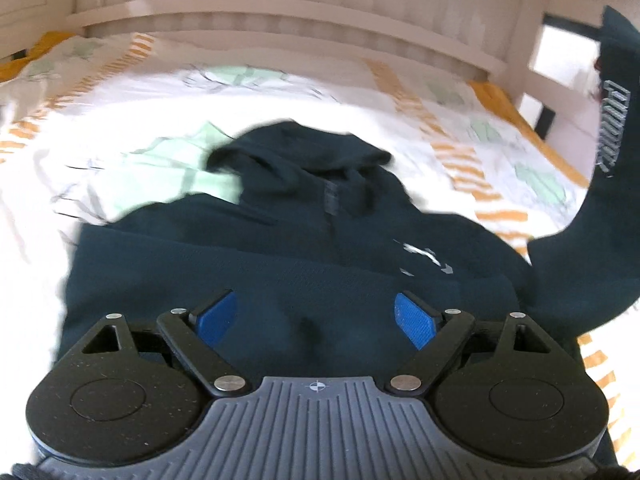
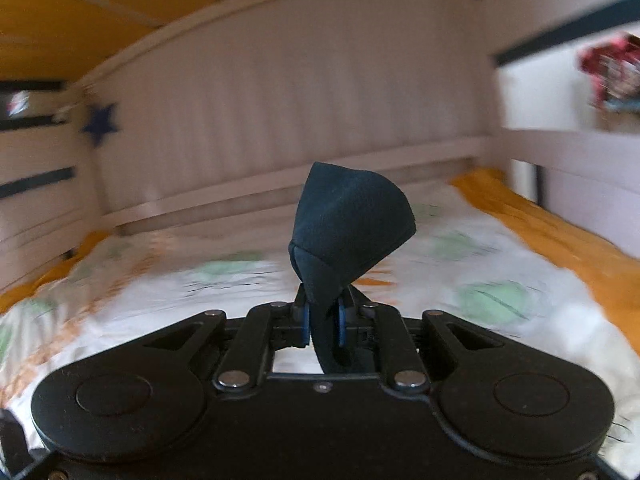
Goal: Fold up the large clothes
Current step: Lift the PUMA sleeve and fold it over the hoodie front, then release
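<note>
In the middle of the bed [image 1: 280, 92], the navy hoodie [image 1: 280, 248] is lying with its hood toward the headboard. I am hovering my left gripper [image 1: 316, 316] spread wide above it, while my right gripper [image 2: 323, 326] is pinching its sleeve [image 2: 348, 224], lifting it clear.

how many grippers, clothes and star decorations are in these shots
grippers: 2, the left gripper open, the right gripper shut on the hoodie's sleeve
clothes: 1, the navy hoodie
star decorations: 1, the blue star
total: 4
</note>
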